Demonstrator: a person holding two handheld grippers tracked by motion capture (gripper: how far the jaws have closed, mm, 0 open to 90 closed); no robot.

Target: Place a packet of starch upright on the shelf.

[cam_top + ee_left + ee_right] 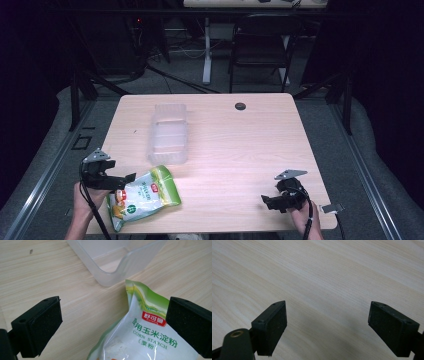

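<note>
Now left gripper (113, 322) wide (over corn-starch bag (140, 340)) | right gripper (328, 326) wide

**Free room and obstacles on the table**

The right half of the table (250, 150) is bare wood, so a gripper can pass there freely. On the left half, the clear plastic container (168, 134) stands as the main obstacle. Just in front of it lies the corn starch bag (144, 196); only a narrow strip of wood separates them. The left gripper (127, 179) stands wide open at the bag's edge, the right gripper (266, 201) wide open over bare wood.
</note>
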